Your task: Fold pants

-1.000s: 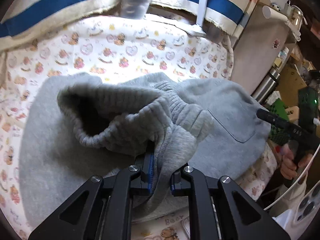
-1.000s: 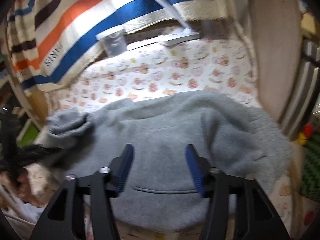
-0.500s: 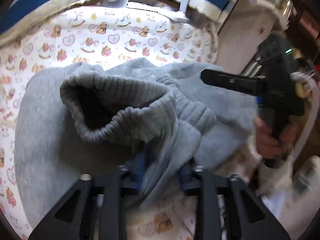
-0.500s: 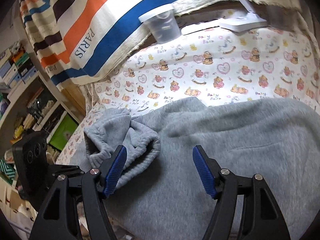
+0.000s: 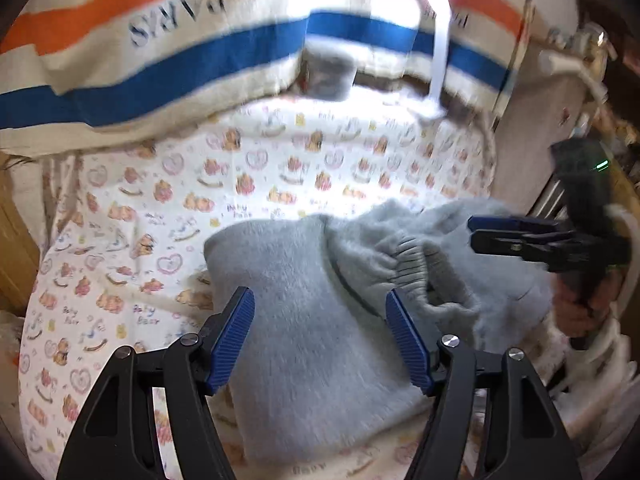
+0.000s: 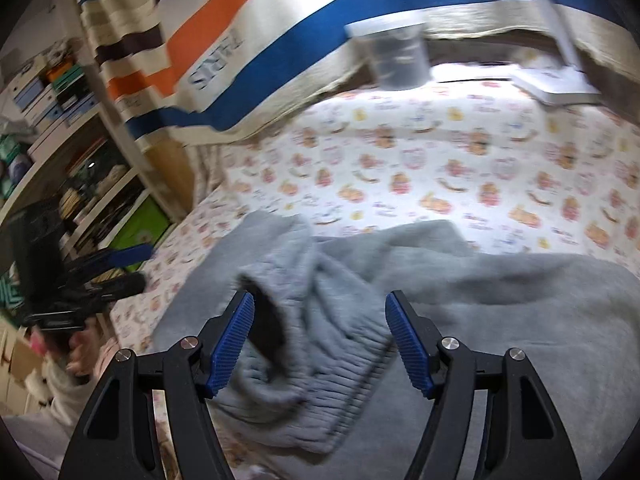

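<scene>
The grey fleece pants point(image 5: 320, 300) lie folded on the bear-print cloth point(image 5: 160, 208). Their ribbed cuff point(image 5: 412, 256) rests on top of the pile, also seen in the right wrist view point(image 6: 320, 344). My left gripper point(image 5: 322, 344) is open and empty above the pants' left part. My right gripper point(image 6: 320, 344) is open and empty just above the ribbed cuff. It also shows from the side in the left wrist view point(image 5: 516, 232), and the left gripper shows at the left edge of the right wrist view point(image 6: 112, 268).
A striped PARIS blanket point(image 5: 180, 40) hangs behind the surface. A clear plastic cup point(image 6: 396, 56) and a white lamp base point(image 6: 556, 84) stand at the back. Shelves with boxes point(image 6: 52, 120) are on the left in the right wrist view.
My left gripper has let go of the pants' cuff, opened and pulled back to the left. The cuff now lies on the pile. My right gripper has moved left over the cuff.
</scene>
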### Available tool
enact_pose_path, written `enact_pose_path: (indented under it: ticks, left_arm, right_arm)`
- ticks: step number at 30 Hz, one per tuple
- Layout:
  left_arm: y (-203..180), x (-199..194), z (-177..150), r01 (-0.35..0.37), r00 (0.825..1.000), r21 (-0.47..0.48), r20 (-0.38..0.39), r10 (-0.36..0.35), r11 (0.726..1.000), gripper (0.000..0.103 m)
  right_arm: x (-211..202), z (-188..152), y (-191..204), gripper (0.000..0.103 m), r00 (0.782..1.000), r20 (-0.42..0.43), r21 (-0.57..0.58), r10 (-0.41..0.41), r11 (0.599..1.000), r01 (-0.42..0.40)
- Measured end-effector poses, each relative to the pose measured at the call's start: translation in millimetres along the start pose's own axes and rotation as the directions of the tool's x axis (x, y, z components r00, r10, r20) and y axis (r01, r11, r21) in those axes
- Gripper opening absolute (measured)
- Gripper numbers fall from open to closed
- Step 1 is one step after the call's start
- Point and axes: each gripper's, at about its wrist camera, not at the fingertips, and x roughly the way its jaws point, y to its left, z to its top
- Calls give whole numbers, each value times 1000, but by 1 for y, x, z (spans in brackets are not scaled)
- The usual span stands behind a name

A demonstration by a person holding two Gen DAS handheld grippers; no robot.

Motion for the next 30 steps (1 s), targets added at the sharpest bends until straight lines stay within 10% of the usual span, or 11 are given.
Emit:
enact_pose_path:
  ticks: [5,10,16,21,27,30]
  left_arm:
    - [-9,44,6,84,994,-11,-72,-85,996,65]
    - [-16,50,10,121,990,-22,-66,-122,992,63]
    - [-19,32,12,91,995,22,-35,-90,996,65]
    - [-19,60,-1,95,984,19,-152,-91,995,65]
    - [-50,60,-37,214,959,82,-209,-193,973,64]
    - [-58,59,-42,231,956,98,-206,-208,968,59]
  right_arm:
    - [30,2,10,67,993,-109,-20,56,998,-58]
    - [56,-3,4,10,982,-181,14,45,999,-43]
    - [0,-14,-29,10,999,-46,98,24,995,-19]
    - [31,-30,-48,11,986,-164,128,-37,990,58]
    - [7,-34,-39,46,991,-65,70,-114,990,119]
    - [-28,-25,-32,47,993,46,73,-110,992,106]
